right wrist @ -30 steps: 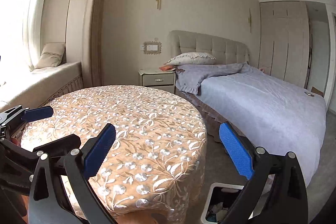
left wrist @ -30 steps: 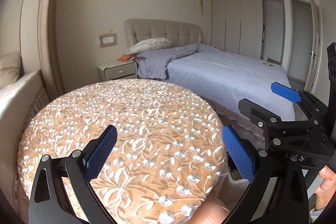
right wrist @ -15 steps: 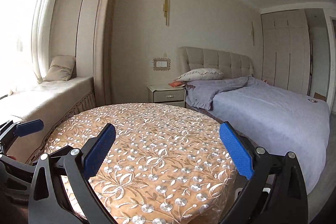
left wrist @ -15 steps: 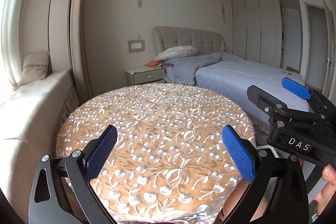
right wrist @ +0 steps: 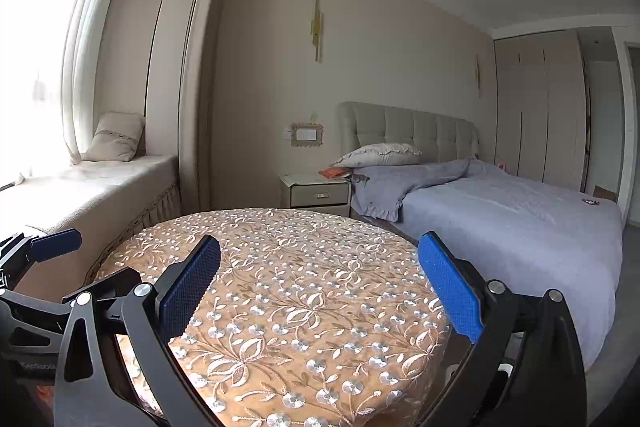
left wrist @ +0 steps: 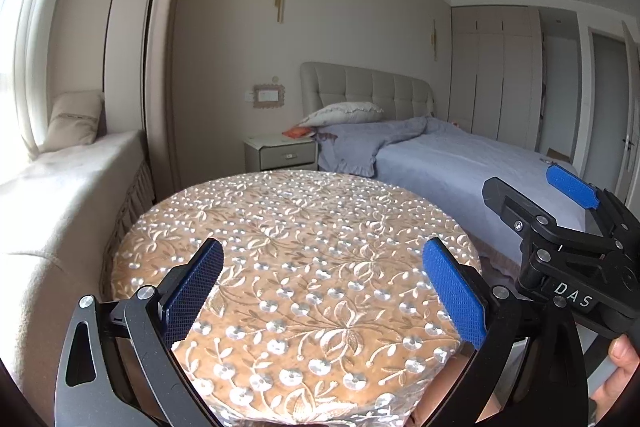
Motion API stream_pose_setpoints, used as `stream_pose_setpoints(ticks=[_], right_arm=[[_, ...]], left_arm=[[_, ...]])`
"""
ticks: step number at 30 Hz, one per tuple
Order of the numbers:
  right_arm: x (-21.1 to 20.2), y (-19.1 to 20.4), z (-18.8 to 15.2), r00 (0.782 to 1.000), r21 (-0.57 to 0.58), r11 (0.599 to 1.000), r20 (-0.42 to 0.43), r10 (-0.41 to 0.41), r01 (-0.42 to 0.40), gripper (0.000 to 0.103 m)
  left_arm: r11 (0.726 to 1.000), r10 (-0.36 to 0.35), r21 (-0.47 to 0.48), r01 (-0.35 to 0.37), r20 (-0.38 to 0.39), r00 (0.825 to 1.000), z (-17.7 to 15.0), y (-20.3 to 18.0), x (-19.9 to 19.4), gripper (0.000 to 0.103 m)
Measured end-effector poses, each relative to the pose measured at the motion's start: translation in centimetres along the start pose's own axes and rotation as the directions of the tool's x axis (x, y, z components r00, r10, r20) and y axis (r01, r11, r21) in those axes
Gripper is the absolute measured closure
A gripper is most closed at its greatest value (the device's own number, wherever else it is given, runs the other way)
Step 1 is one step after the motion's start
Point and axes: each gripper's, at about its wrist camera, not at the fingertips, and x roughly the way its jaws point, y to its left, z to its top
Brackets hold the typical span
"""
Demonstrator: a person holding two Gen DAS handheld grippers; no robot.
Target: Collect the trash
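Observation:
My left gripper (left wrist: 322,291) is open and empty above the near part of a round table with an orange flowered cloth (left wrist: 296,227). My right gripper (right wrist: 320,287) is open and empty over the same table (right wrist: 288,267). The right gripper also shows at the right edge of the left wrist view (left wrist: 560,219), held by a hand. The left gripper shows at the left edge of the right wrist view (right wrist: 40,267). No trash lies on the tabletop in either view. A white bin's rim (right wrist: 506,369) peeks out below the table's right edge.
A bed with a grey-blue cover (left wrist: 460,163) stands right of the table. A nightstand (left wrist: 280,153) with an orange item (left wrist: 298,133) on it is behind. A cushioned window seat (left wrist: 60,187) runs along the left. Wardrobes (left wrist: 496,75) and a door (left wrist: 612,107) are at far right.
Both cameras have tilted up and pulled back: the table sits lower and farther in view, and the white bin under its right edge has nearly dropped from sight. Both grippers stay open.

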Motion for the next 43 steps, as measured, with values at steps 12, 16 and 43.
stream_pose_setpoints(ticks=[12, 16, 43], right_arm=[[0.16, -0.17, -0.11, 1.0, 0.005, 1.0, -0.006, -0.008, 0.008, 0.005], [0.17, 0.0, -0.16, 1.0, -0.002, 1.0, -0.009, -0.004, 0.004, 0.005], [0.17, 0.13, -0.48, 1.0, -0.002, 1.0, -0.021, -0.012, 0.012, 0.005]], left_arm=[[1.0, -0.004, 0.011, 0.004, 0.006, 1.0, -0.07, 0.04, -0.12, 0.005], [1.0, -0.003, 0.01, 0.003, 0.006, 1.0, -0.11, 0.01, -0.2, 0.005], [1.0, 0.0, -0.01, 0.0, 0.001, 1.0, -0.16, 0.65, 0.12, 0.005]])
